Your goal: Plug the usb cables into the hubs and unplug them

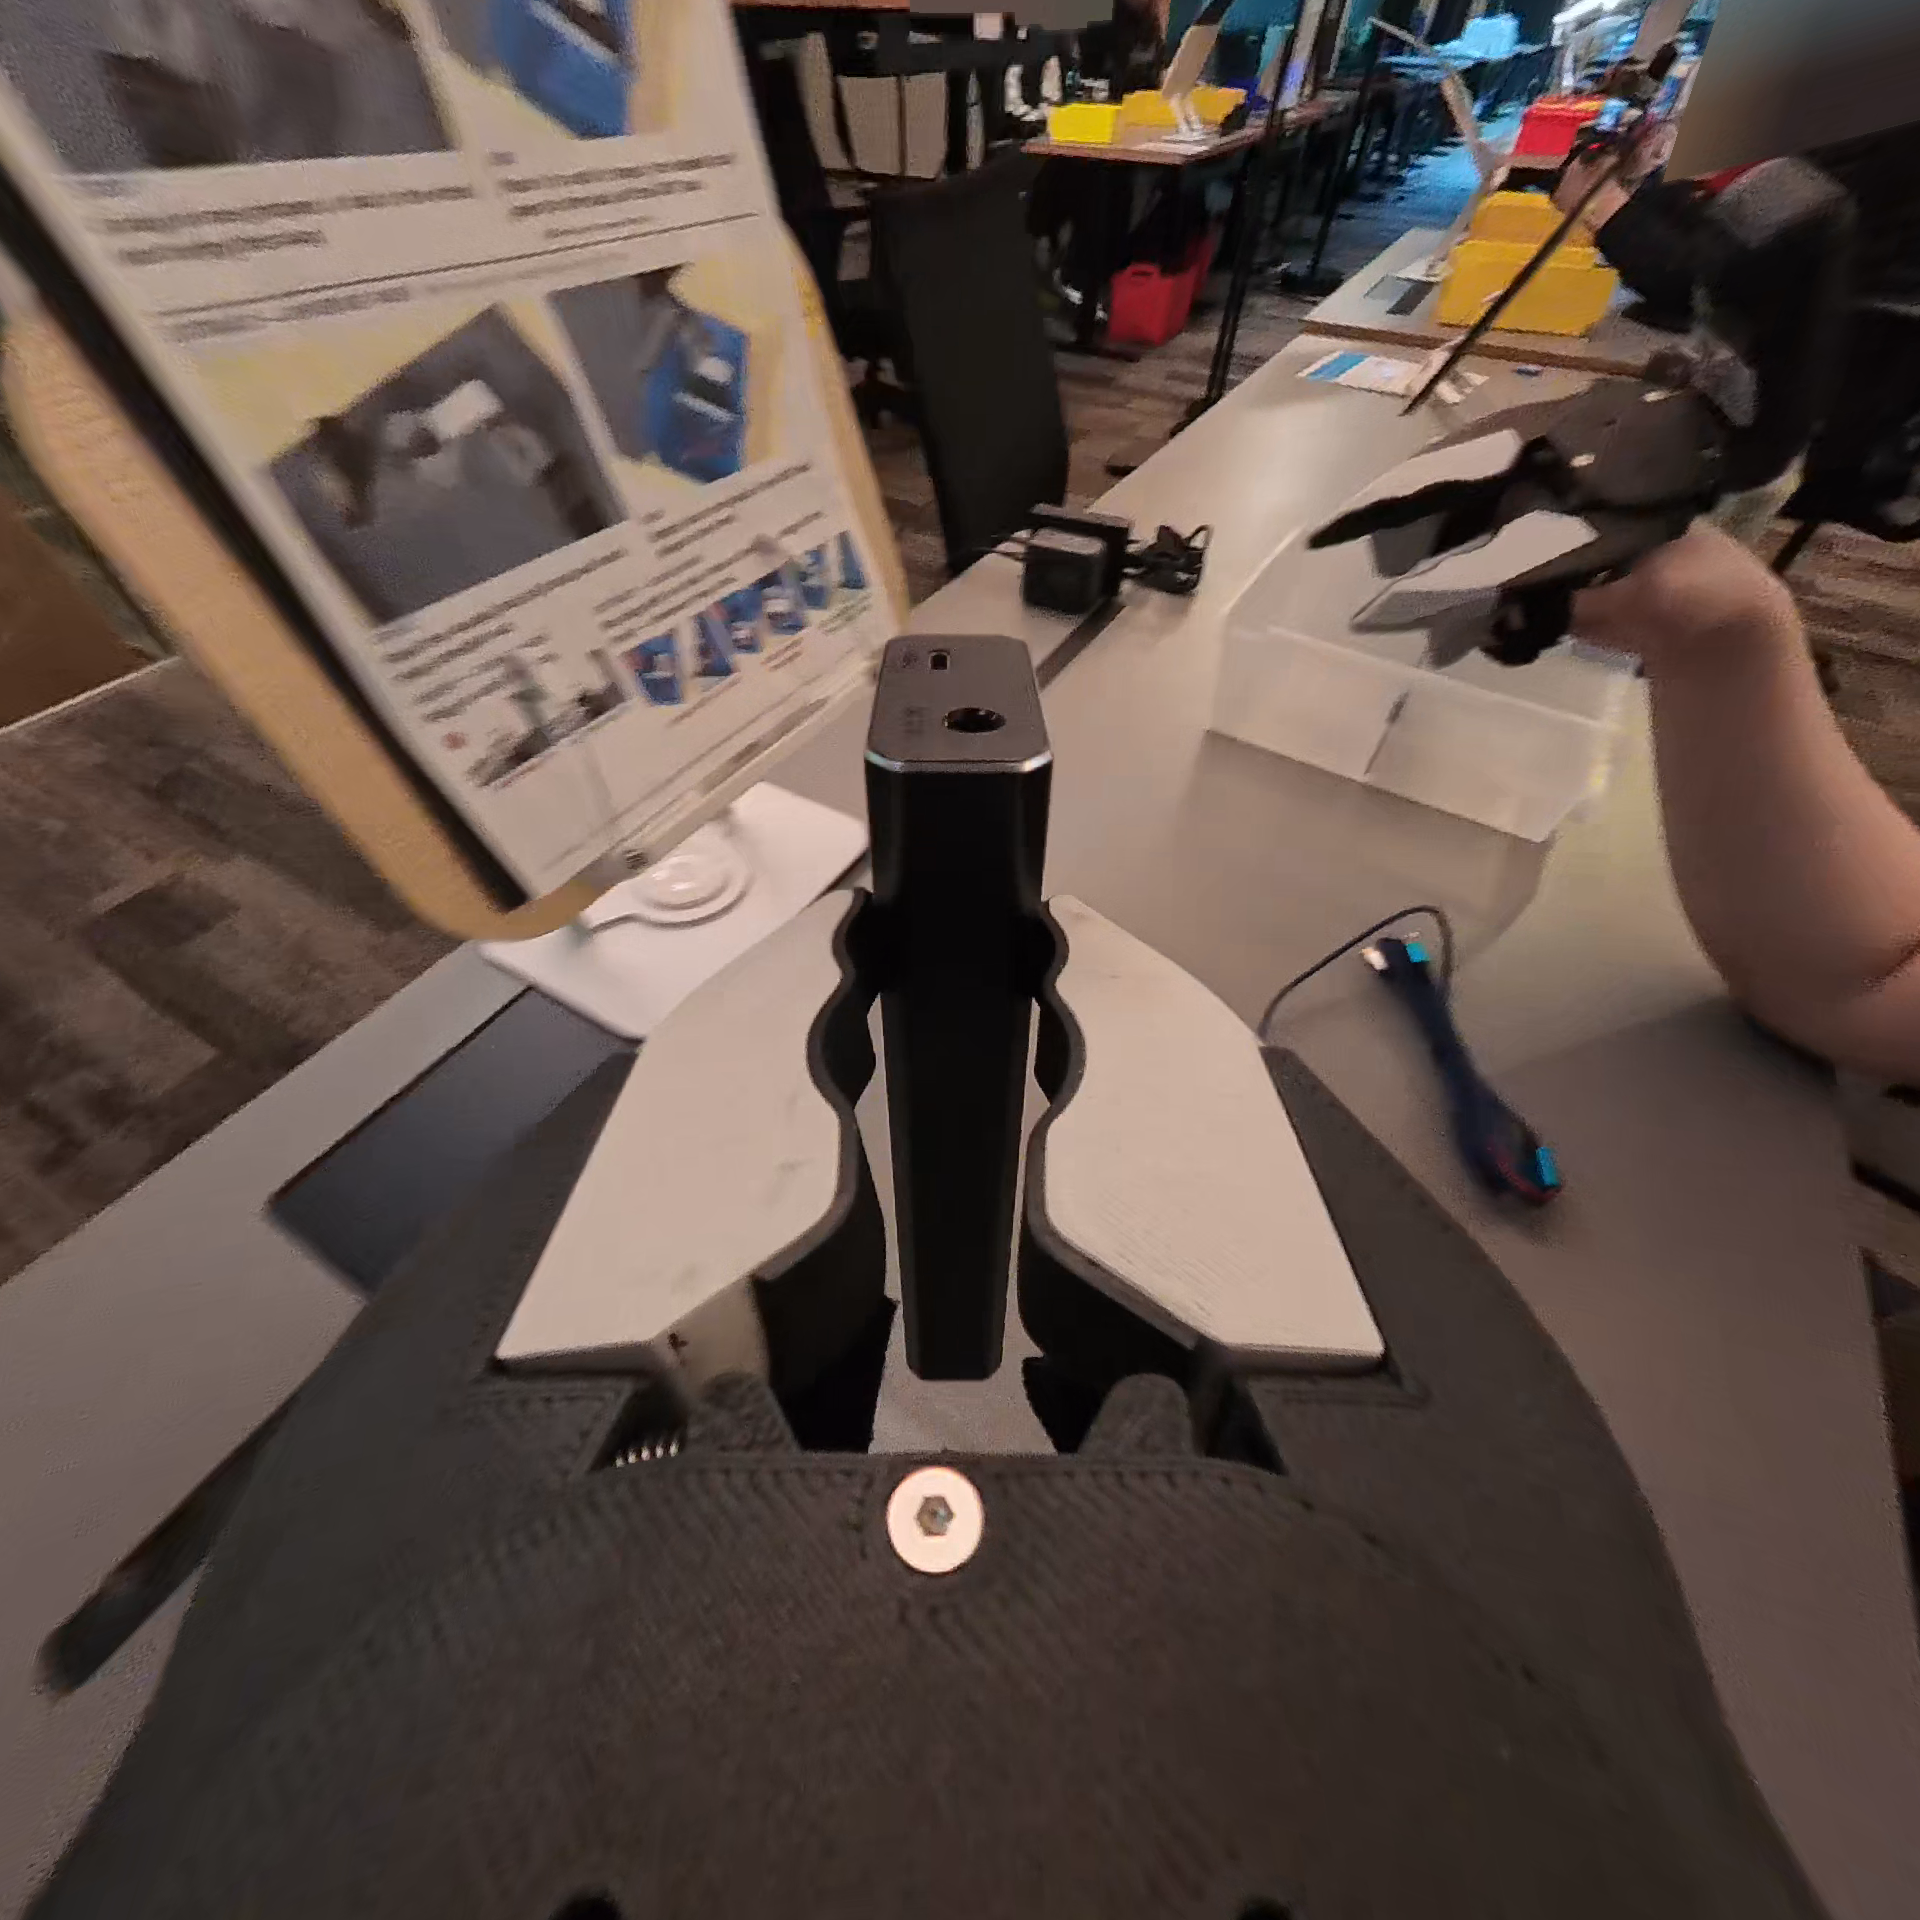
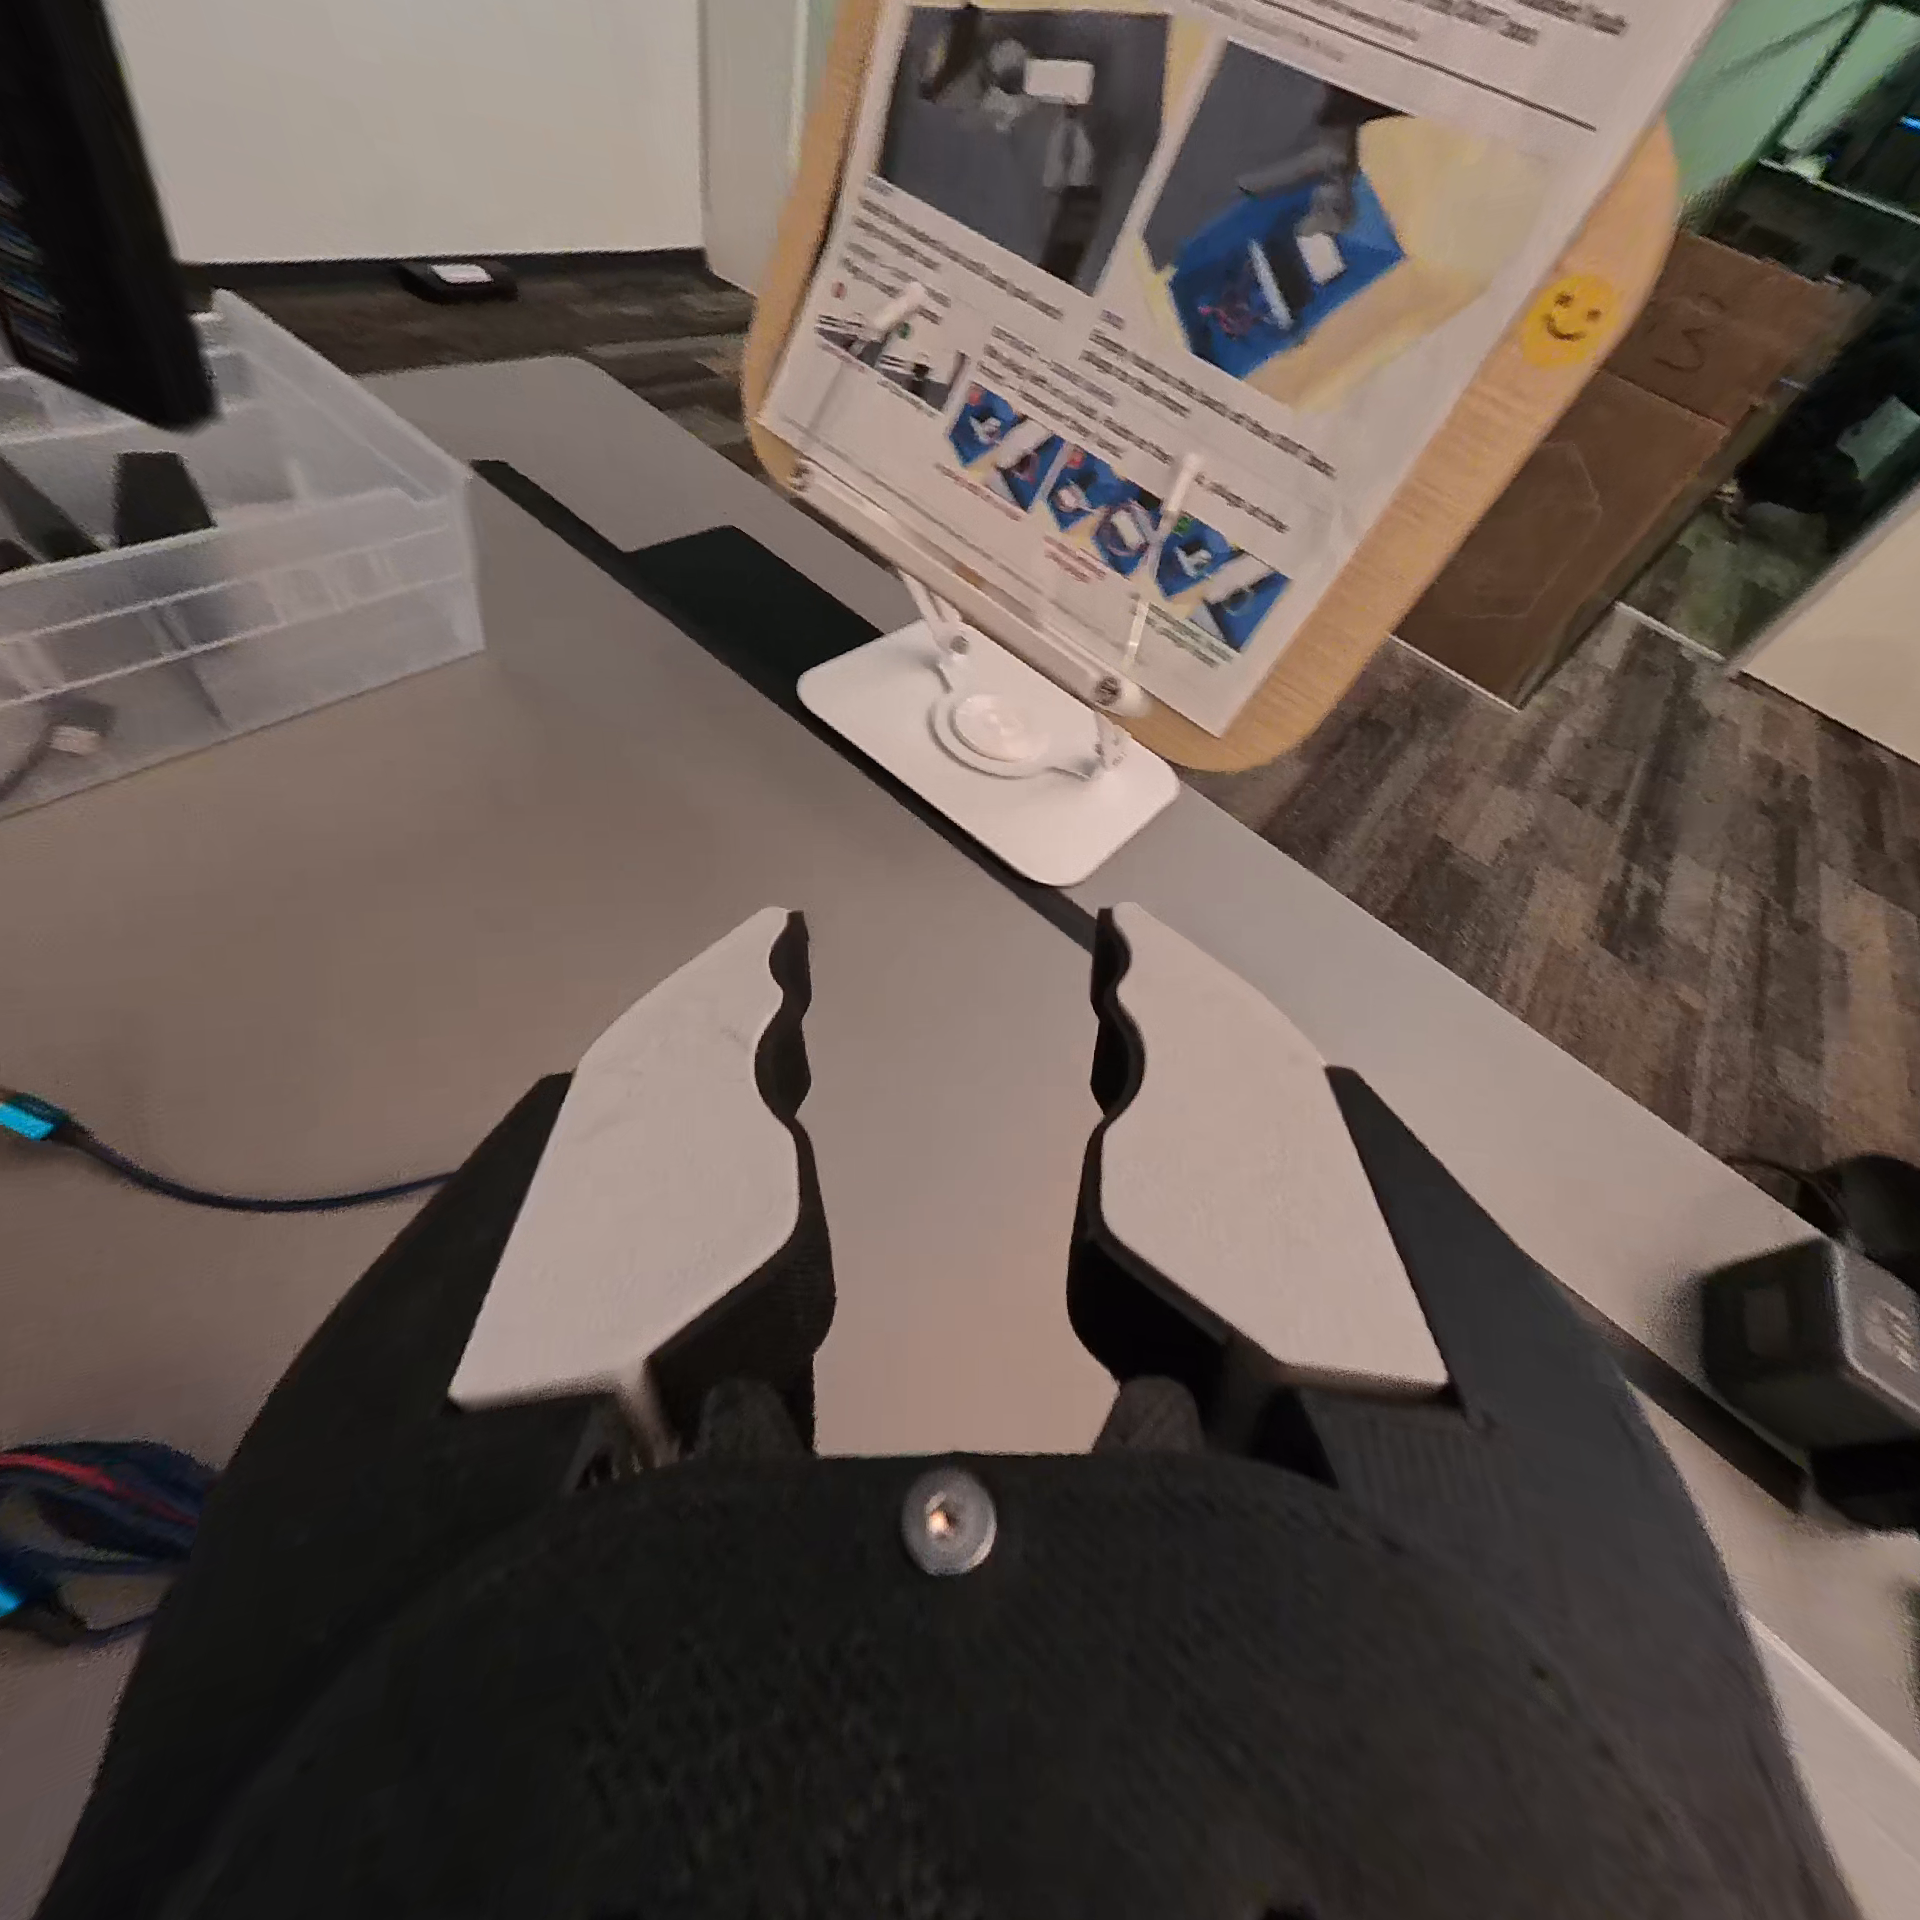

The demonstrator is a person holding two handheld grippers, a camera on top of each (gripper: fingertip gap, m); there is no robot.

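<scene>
- The left gripper (image 1: 951, 940) pinches a long black hub (image 1: 951, 997) between its two fingers, holding it lengthwise so its far end sticks out past the fingertips and off the table.
- That far end face of the hub shows a round socket and a small slot (other markings there are too small to tell).
- The right gripper (image 2: 951, 925) has its fingers spread apart with nothing between them, only bare grey table (image 2: 416, 883) showing in the gap.
- In the left wrist view, a blue cable (image 1: 1455, 1060) with light blue plugs lies loose on the table to the right of the hub, well apart from it; a thin dark cord loops beside it.
- A forearm (image 1: 1766, 831) reaches in from the right, and the right gripper (image 1: 1371, 571) is seen raised over a clear plastic box (image 1: 1382, 696).
- Farther off stands an instruction sheet on a wooden board (image 2: 1455, 520), propped on a white stand (image 2: 987, 790).
- A small black adapter (image 1: 1070, 566) sits near the table's far edge.
- Beyond are chairs and yellow bins (image 1: 1527, 281).
</scene>
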